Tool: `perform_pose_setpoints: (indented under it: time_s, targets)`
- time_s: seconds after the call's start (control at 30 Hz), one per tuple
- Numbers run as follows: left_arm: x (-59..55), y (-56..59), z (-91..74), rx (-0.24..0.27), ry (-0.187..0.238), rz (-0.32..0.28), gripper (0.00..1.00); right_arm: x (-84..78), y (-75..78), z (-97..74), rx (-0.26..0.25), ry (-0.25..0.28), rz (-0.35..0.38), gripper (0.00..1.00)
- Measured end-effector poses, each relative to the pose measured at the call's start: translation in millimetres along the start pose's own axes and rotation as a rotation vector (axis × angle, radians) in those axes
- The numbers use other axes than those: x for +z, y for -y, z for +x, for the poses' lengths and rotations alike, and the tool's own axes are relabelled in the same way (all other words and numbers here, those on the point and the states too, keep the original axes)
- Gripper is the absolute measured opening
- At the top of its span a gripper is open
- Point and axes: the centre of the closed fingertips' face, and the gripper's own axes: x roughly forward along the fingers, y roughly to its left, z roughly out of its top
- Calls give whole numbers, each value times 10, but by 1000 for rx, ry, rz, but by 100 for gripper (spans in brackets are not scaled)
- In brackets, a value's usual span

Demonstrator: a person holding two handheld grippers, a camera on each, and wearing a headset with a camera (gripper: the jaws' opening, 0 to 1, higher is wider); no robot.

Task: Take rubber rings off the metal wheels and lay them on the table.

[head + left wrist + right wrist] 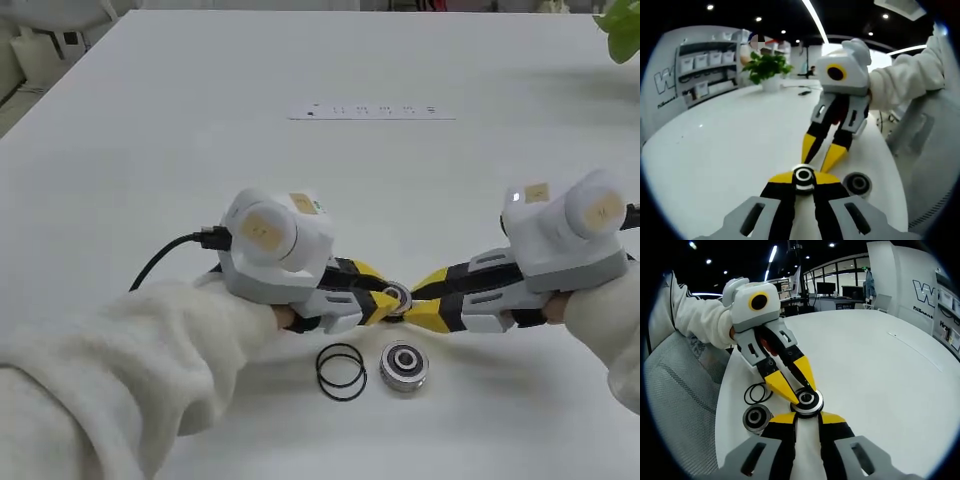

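My left gripper [383, 303] is clamped on a metal wheel [396, 296], held just above the table [200, 150]. My right gripper [414, 302] meets it tip to tip, its jaws slightly parted at the rim; I cannot tell whether they grip. Nearer me lie two overlapping rubber rings [341, 371], with a second wheel [404, 365] just beside them.

Shiny metal wheel [404, 366], matt rubber rings [341, 371], smooth table [200, 120].

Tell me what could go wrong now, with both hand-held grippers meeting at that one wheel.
One: the held wheel sits in just the tips of the left hand-held gripper; a pull by the right hand-held gripper on its rim could twist it loose. Two: the two loose rings and the other wheel lie on the table close by, so a slip could knock or scatter them.
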Motion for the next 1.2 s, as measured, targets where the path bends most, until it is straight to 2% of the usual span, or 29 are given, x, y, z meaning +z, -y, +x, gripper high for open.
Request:
perform_pose_setpoints:
  time_s: [0.7,1.03,1.2]
  targets:
    - [-14,-12,-30,10,-1,-11,14,-14,12,17,-3,-25,17,2]
    - [-13,-11,-35,14,0,-11,14,-15,56,23,-21,-45,92,0]
    - [-15,-9,-38,16,-4,-10,14,-26,72,17,-29,-46,162,0]
